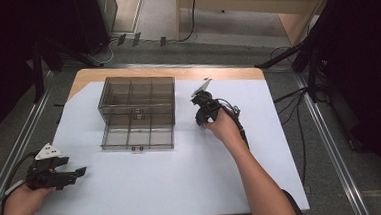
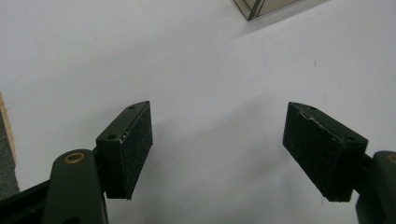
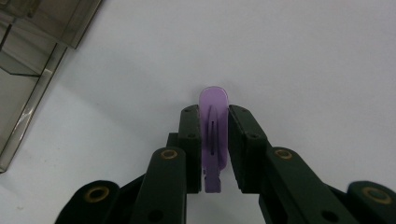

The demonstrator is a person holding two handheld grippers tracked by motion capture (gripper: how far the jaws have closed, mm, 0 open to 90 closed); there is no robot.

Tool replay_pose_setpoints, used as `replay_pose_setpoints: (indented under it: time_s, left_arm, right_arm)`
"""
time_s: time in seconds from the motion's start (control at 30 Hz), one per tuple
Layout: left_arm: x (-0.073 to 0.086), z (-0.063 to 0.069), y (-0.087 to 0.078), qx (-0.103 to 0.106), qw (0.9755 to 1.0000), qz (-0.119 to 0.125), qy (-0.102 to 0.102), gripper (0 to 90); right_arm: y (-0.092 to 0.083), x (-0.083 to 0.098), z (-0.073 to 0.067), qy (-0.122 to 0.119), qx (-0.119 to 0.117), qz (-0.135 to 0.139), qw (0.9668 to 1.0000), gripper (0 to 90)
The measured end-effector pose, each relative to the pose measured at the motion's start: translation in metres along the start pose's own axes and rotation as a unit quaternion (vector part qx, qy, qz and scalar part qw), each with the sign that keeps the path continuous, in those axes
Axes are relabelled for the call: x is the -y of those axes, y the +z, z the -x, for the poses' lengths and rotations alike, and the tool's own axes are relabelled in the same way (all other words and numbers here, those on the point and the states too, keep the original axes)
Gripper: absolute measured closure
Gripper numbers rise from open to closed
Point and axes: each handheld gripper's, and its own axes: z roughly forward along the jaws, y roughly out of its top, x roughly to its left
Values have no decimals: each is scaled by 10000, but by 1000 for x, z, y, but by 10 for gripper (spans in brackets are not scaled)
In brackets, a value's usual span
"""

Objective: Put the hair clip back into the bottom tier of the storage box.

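While you look down from the high view, your right gripper (image 1: 202, 111) stands on the white sheet (image 1: 193, 187) just right of the smoky clear box (image 1: 136, 113), jaws pointing down at the sheet, with your hand wrapped around its body. That box is a grid of compartments, with a lower drawer pulled out toward you; every cell you can see through the tinted walls looks bare, though the tint makes the far ones hard to judge. Your left gripper (image 1: 75, 173) lies low at the near left corner of the sheet, well apart from the box, its jaws aimed right. From the left gripper view, your two pads (image 2: 133, 144) stand wide apart over plain white sheet with nothing between them, so that claw is released; one corner of the box (image 2: 261, 5) peeks in at the top edge. From the right gripper view, your jaws are clenched on a small purple clip (image 3: 214, 135), which stands edge-on between the pads with its rounded end poking out past the tips toward the sheet. Beside it, at upper left, the box (image 3: 37, 56) shows its drawer edge, apart from the clip.
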Motion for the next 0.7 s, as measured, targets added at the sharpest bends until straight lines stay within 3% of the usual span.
replay_pose_setpoints:
  time_s: [0.7]
  left_arm:
    - [-10,2,5,51,9999,103,106,250]
  right_arm:
    - [-19,9,-8,-175,-110,139,9997,776]
